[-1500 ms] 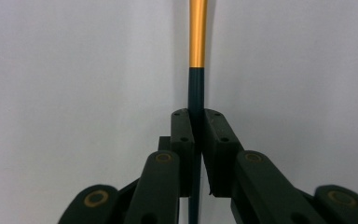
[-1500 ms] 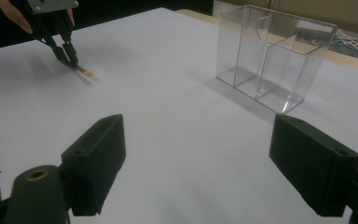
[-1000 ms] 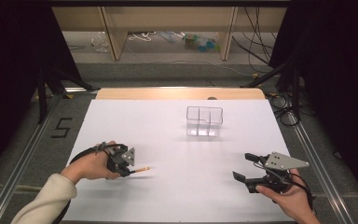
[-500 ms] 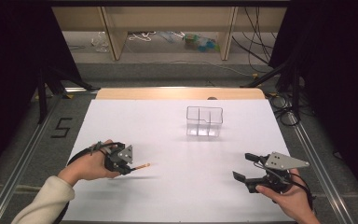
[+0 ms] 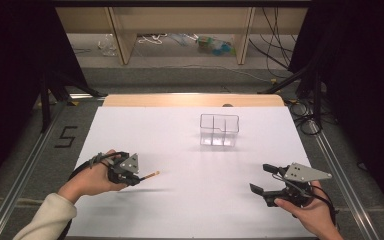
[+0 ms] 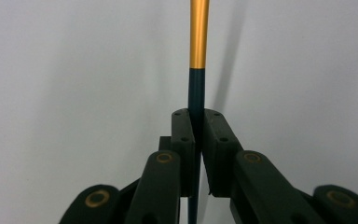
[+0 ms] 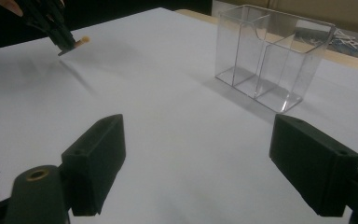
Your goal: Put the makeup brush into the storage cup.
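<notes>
Left tongs point(image 6: 196, 154) clamped on gold-and-teal pen point(image 6: 198, 51), right tongs point(image 7: 205, 163) wide open, empty, facing clear divided box point(image 7: 272, 56).

Pen point(image 6: 198, 56) tip cut off by top edge; lower shaft hidden between left tongs point(image 6: 199, 123).

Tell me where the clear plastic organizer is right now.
In the high view, the clear organizer stands toward the table's far edge, slightly right of centre, well apart from the left gripper and right gripper.
</notes>
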`<state>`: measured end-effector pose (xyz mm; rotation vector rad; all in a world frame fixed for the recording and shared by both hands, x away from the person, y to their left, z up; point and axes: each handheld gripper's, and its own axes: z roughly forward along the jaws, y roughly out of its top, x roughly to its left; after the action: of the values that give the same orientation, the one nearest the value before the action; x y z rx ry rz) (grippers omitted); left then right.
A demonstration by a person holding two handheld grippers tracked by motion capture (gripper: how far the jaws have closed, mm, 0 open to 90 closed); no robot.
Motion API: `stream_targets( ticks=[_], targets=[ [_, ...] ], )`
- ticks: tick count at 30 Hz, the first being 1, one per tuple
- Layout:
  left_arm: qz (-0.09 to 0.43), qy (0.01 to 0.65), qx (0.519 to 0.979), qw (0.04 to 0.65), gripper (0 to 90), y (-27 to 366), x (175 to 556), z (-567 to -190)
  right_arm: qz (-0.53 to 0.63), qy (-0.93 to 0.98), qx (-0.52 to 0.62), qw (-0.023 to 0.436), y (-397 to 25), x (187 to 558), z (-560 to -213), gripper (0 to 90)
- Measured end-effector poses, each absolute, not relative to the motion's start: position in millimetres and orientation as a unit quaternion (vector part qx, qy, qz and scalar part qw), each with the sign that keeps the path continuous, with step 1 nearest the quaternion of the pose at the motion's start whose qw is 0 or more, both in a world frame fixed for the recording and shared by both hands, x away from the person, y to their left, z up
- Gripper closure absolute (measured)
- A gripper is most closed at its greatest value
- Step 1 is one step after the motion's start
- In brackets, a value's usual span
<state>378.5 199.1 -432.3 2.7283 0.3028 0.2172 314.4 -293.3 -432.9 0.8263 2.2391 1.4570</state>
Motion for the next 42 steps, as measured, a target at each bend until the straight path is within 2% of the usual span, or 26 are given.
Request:
stream_targets(
  ticks=[24, 26, 42],
  targets=[
    [0.099, 0.151, 0.95, 0.255, 83.3, 201.7, 374.5, -433.3, 0.513, 0.789, 0.292, 0.172, -293.4, 314.5, -433.0, 19.5],
    [0.101, 0.137, 0.956, 0.24, 83.3, 203.7, 376.1, -430.6, 0.513, 0.789, 0.291, 0.171, -293.3, 314.4, -433.0, 19.4],
    [0.13, 0.169, 0.933, 0.291, 83.3, 205.1, 373.4, -432.6, 0.513, 0.789, 0.291, 0.17, -293.2, 314.3, -433.0, 19.4]
  ],
)
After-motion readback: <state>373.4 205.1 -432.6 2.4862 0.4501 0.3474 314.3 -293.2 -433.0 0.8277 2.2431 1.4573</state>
